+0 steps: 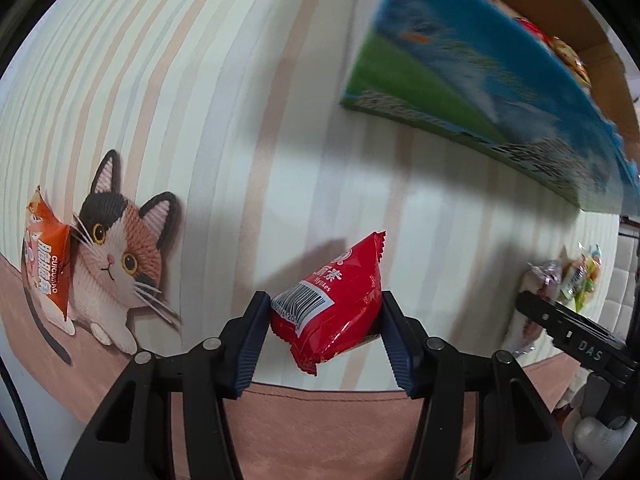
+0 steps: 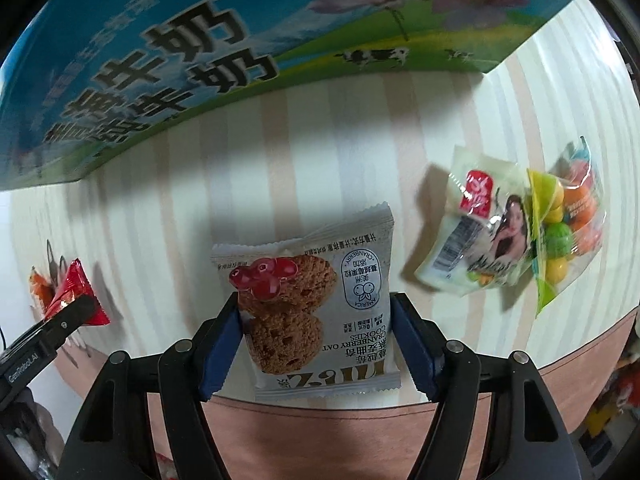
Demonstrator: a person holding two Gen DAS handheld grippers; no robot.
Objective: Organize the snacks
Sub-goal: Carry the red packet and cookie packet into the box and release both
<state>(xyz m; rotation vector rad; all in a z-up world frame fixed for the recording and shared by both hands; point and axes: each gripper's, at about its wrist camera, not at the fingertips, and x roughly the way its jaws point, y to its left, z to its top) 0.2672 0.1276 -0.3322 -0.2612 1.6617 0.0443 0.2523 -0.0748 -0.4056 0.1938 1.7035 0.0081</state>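
My left gripper (image 1: 324,320) is shut on a red snack packet (image 1: 332,304) and holds it above the striped tablecloth (image 1: 200,100). My right gripper (image 2: 316,328) is shut on a grey cranberry oat cookie packet (image 2: 320,304). The blue and green milk carton box (image 2: 180,60) stands just beyond both grippers; it shows blurred in the left wrist view (image 1: 480,72), open at the top with snacks inside. In the right wrist view the left gripper with the red packet (image 2: 76,300) shows at the far left.
An orange snack packet (image 1: 46,256) lies at the left by the printed cat (image 1: 120,256). A pale packet (image 2: 476,224) and a bag of coloured candy balls (image 2: 568,224) lie to the right of the cookie packet. The table edge runs close below the grippers.
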